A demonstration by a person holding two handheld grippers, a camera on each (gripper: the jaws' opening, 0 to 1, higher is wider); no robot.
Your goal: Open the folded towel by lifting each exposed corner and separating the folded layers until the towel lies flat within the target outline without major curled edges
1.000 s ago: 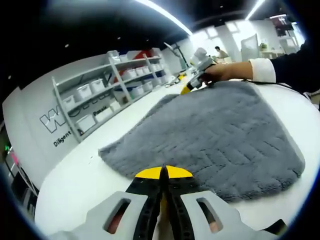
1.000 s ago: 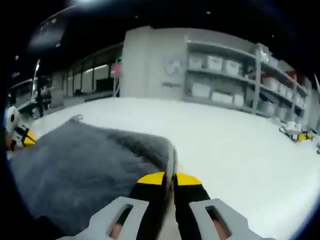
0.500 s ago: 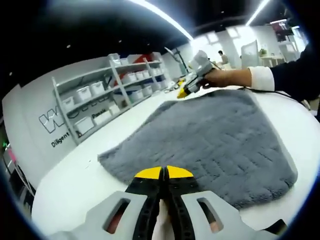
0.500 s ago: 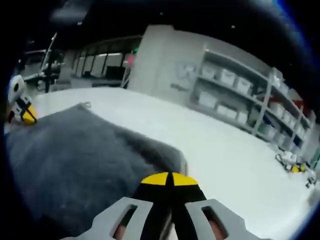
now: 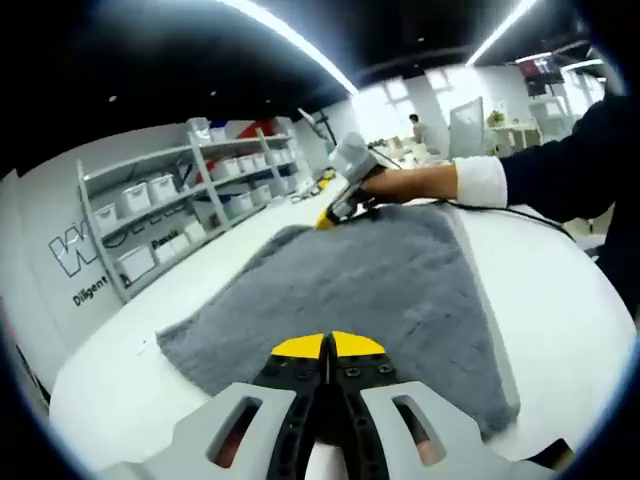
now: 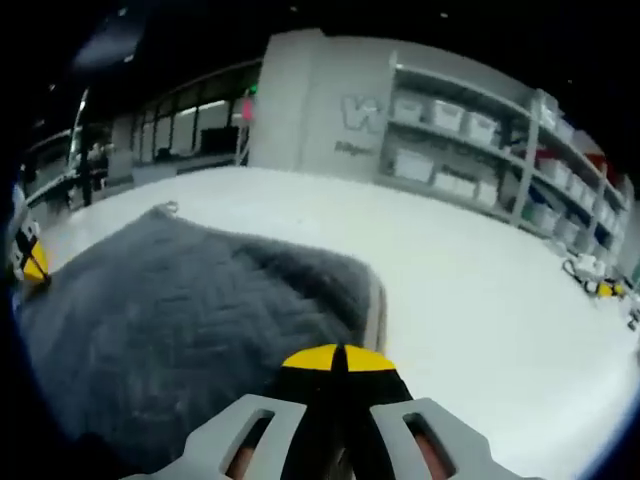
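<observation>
The grey towel (image 5: 370, 300) lies spread on the white table (image 5: 120, 390), seen from opposite ends in the two gripper views.

Left gripper (image 5: 328, 346): its yellow-tipped jaws are pressed together with no gap between them, at the towel's near edge. Whether fabric is pinched between them cannot be told.

Right gripper (image 6: 340, 357): jaws likewise closed tight, tips over the towel (image 6: 180, 320) near one corner. Any grip on the cloth cannot be confirmed. In the left gripper view this same tool (image 5: 345, 185) sits at the towel's far edge, held by a hand (image 5: 400, 183) in a dark sleeve with a white cuff.

Edges: in the right gripper view the corner edge beside the jaws stands raised, showing a pale border strip (image 6: 376, 310). A small loop (image 6: 165, 209) sits at the far corner. The edge on the right of the left gripper view runs straight.

Open room: bare tabletop (image 6: 480, 300) extends widely beyond the towel toward the shelving (image 6: 470, 150) holding white bins.
</observation>
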